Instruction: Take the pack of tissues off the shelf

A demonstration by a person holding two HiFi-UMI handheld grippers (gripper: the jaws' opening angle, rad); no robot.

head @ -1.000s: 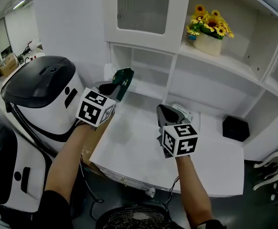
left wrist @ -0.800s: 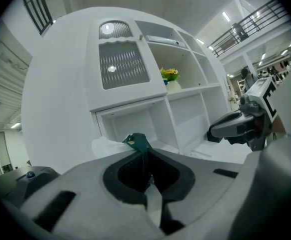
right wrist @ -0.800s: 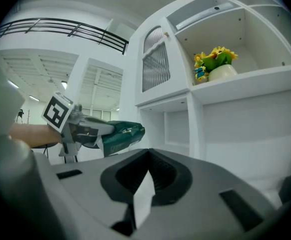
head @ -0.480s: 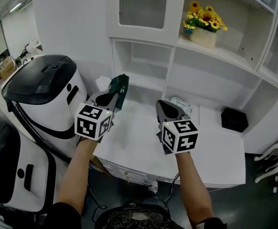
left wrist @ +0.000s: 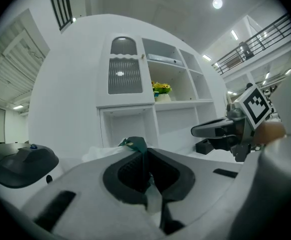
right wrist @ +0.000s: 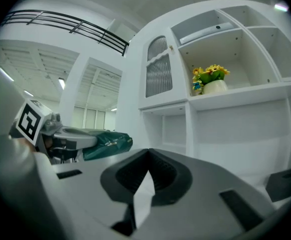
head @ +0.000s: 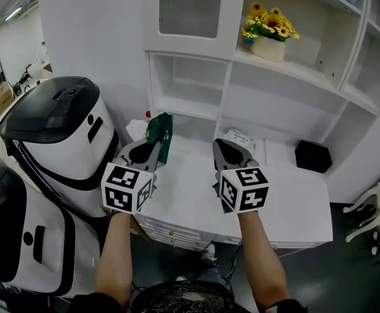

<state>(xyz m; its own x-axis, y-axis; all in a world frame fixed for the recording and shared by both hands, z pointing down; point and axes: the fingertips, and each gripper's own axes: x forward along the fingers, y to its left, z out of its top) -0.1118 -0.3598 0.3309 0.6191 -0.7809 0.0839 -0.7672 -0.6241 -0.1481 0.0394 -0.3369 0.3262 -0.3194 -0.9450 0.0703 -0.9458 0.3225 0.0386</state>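
The pack of tissues (head: 158,134) is a dark green packet, held upright over the white counter in front of the low shelf bay. My left gripper (head: 152,147) is shut on its lower edge. In the left gripper view a green corner of the pack (left wrist: 134,144) sticks up from between the closed jaws. The right gripper view shows the pack (right wrist: 105,142) from the side, at the left. My right gripper (head: 226,147) hovers beside it to the right, shut with nothing in it; its jaws meet in a line in the right gripper view (right wrist: 148,168).
A white counter (head: 288,201) runs under white shelves. A sunflower pot (head: 267,43) stands on an upper shelf. A black box (head: 313,156) sits at the counter's right and a white packet (head: 241,137) behind my right gripper. A large white and black machine (head: 56,129) stands at the left.
Both grippers have drawn back from the shelf toward the person. The green pack came along in the left gripper, out of the low bay and over the counter.
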